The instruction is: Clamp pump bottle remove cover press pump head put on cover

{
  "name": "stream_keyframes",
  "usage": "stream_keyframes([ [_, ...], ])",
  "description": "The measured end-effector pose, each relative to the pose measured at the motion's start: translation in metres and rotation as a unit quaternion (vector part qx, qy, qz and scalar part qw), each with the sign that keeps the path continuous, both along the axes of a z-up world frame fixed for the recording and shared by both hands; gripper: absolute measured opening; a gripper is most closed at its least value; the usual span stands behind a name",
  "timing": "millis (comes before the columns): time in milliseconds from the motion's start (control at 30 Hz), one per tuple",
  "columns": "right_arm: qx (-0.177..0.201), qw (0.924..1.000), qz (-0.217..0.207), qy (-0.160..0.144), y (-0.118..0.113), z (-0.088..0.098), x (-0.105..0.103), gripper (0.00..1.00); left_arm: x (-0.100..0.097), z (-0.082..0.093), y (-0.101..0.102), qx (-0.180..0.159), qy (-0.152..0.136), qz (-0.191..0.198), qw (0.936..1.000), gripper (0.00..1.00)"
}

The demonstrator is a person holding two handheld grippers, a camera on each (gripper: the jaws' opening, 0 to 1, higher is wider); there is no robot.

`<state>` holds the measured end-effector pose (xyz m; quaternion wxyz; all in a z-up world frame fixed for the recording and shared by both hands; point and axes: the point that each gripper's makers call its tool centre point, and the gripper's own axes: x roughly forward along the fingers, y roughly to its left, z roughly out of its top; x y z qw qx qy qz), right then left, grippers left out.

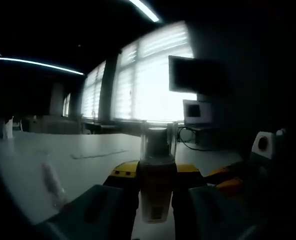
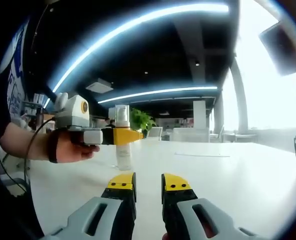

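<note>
Between the left gripper (image 1: 155, 200) fingers stands the pump bottle (image 1: 157, 172), upright on the tabletop (image 2: 213, 175), clamped, clear cover (image 1: 157, 141) on. Right gripper (image 2: 148, 186) fingers narrow, empty, bottle ahead and slightly left; right is free for the cover.

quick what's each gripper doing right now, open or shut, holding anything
Left gripper: shut on the pump bottle, clear cover still on.
Right gripper: open, holding nothing.
</note>
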<state>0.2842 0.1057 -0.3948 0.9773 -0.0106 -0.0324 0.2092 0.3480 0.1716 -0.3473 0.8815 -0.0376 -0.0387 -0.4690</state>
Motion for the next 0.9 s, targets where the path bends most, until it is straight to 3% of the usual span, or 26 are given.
stream_keyframes([
  [300,-0.005,1.0,0.0,0.004,0.001,-0.001,0.001,0.15,-0.03,0.0,0.009,0.008,-0.006,-0.044,0.999,0.15],
  [433,-0.011,0.9999,-0.001,0.005,0.003,-0.002,0.0,0.15,-0.036,-0.001,0.018,0.018,-0.017,-0.04,0.9989,0.15],
  [633,-0.017,0.9998,-0.001,0.009,0.003,-0.004,0.0,0.15,-0.041,-0.005,0.034,0.016,-0.008,-0.037,0.9992,0.15],
  [900,-0.02,0.9997,0.0,0.012,0.003,-0.006,0.002,0.15,-0.048,-0.014,0.038,0.01,-0.003,-0.043,0.999,0.15],
])
